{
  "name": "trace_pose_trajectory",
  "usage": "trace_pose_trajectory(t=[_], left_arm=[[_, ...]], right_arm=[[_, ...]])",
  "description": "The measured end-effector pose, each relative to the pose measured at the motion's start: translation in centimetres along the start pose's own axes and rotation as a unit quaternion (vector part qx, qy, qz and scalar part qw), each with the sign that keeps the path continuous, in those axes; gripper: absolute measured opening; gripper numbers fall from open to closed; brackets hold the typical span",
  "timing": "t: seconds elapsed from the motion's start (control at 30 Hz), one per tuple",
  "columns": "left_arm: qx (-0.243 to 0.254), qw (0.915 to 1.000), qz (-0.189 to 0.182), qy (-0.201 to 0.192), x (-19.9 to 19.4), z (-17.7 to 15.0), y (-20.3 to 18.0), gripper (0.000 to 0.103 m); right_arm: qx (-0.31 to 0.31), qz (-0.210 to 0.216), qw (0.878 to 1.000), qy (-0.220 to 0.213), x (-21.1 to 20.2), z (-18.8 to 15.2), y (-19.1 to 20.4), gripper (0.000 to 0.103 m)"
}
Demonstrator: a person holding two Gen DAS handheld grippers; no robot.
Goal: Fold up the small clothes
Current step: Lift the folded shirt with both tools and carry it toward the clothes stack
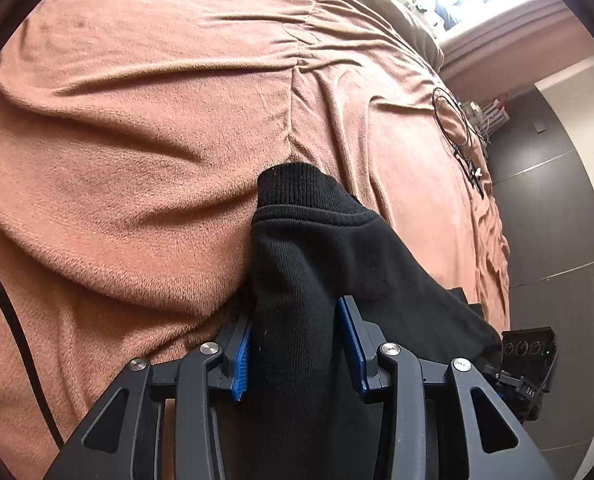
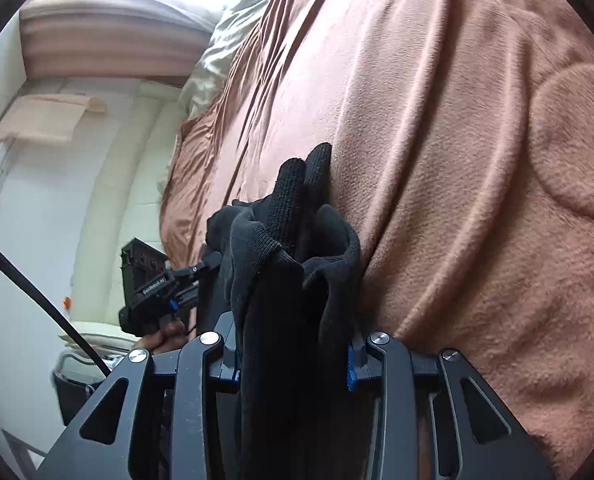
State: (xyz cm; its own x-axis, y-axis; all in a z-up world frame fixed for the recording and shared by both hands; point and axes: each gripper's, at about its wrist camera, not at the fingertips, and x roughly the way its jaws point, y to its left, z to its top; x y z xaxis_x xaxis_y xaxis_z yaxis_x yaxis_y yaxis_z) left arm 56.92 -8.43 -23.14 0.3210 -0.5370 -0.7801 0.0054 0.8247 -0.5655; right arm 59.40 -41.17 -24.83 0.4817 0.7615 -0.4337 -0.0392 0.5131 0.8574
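**Both grippers clamp the black knit garment over the bed**

Left gripper [image 1: 297,344] has its two blue pads [image 1: 243,360] on either side of a thick bunch of the black garment [image 1: 313,248], and the cloth fills the gap between them, so I judge it is gripping the fabric. The right gripper [image 2: 293,360] is the same: its jaws are closed on a bundle of dark folds, and only a small piece of one blue pad shows beside the cloth.

The garment hangs between the two grippers, above the brown blanket [image 1: 137,140] that covers the bed. In the left wrist view its ribbed cuff [image 1: 289,184] points away from the camera and seems to touch the blanket or to be just over it; I cannot tell which. In the right wrist view a narrow ribbed end [image 2: 297,188] stands up from the bundle.

This cloth looks like a soft, thick knit, light and not fragile. It will not keep any shape alone; it sags and bunches where it is not supported. It is probably not slippery, because the knit surface catches on the ridged pads and also on the fleecy blanket. For a clean fold, a better hold would be at the flat edges or corners near the ribbed hem, with one layer only, and not in the middle of a bunch. The garment should first be spread flat on the blanket.
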Motion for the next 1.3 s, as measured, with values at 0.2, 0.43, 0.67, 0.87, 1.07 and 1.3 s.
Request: trace_pose_trajectory(t=[0.2,0.43,0.67,0.87,1.07,1.3], left_arm=[[0.023,0.9992,-0.024,-0.024,-2.1,-0.6,-1.0,0.021],[0.056,0.9952,-0.06,-0.054,-6.5,-1.7,-3.0,0.02],[0.09,0.9875,-0.091,-0.092,-11.3,-3.4,-5.9,0.02],[0.109,0.9794,-0.115,-0.125,-16.1,-5.9,-7.9,0.02],[0.122,0.9719,-0.133,-0.151,-20.7,-8.8,-9.1,0.019],[0.147,0.9617,-0.139,-0.184,-26.7,-12.7,-10.2,0.017]], right_arm=[[-0.062,-0.045,0.997,-0.029,-0.3,-0.7,2.8,0.019],[-0.091,-0.069,0.991,-0.07,-1.0,-3.3,7.2,0.018],[-0.123,-0.095,0.981,-0.113,-2.6,-7.7,12.4,0.017],[-0.16,-0.106,0.971,-0.14,-6.1,-12.6,15.6,0.017],[-0.198,-0.105,0.961,-0.165,-9.5,-17.6,18.7,0.017],[-0.235,-0.092,0.947,-0.197,-14.6,-24.0,21.1,0.017]])
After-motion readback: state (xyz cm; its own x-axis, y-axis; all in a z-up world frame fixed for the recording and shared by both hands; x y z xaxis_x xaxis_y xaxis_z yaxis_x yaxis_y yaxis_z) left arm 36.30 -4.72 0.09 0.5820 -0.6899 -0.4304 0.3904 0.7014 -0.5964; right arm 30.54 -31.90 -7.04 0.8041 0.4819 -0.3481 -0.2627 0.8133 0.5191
